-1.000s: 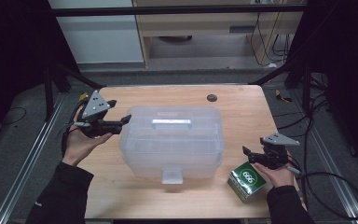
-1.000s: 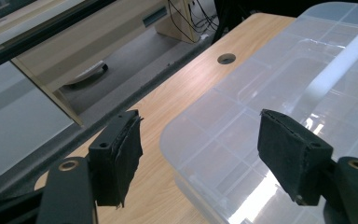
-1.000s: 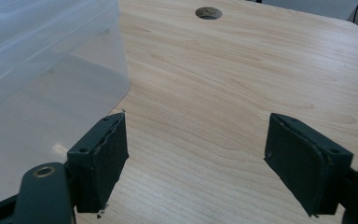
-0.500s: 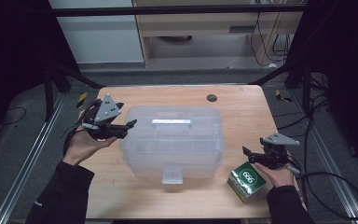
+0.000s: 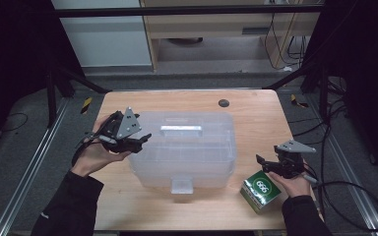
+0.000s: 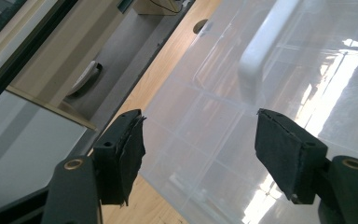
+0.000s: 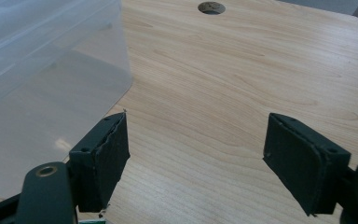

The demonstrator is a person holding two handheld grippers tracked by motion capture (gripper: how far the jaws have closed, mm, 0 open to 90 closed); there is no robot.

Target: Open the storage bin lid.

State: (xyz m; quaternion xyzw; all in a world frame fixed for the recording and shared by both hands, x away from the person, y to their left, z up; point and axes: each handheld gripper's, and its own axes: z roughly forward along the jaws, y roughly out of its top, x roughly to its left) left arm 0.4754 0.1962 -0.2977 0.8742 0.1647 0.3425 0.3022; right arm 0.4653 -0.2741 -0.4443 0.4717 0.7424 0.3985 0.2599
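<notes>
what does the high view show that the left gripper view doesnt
High view alone: the green box near the right gripper, the person's hands and the front latch. Left gripper view alone: a close look at the left gripper, jaws open with nothing between them. Both: the clear plastic bin, its lid handle, the wooden table and its round hole.

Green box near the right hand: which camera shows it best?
The high view: the green box stands whole on the table, beside the right claw. The right gripper view catches just a green sliver at its bottom edge; the left gripper view looks over the clear bin.
</notes>
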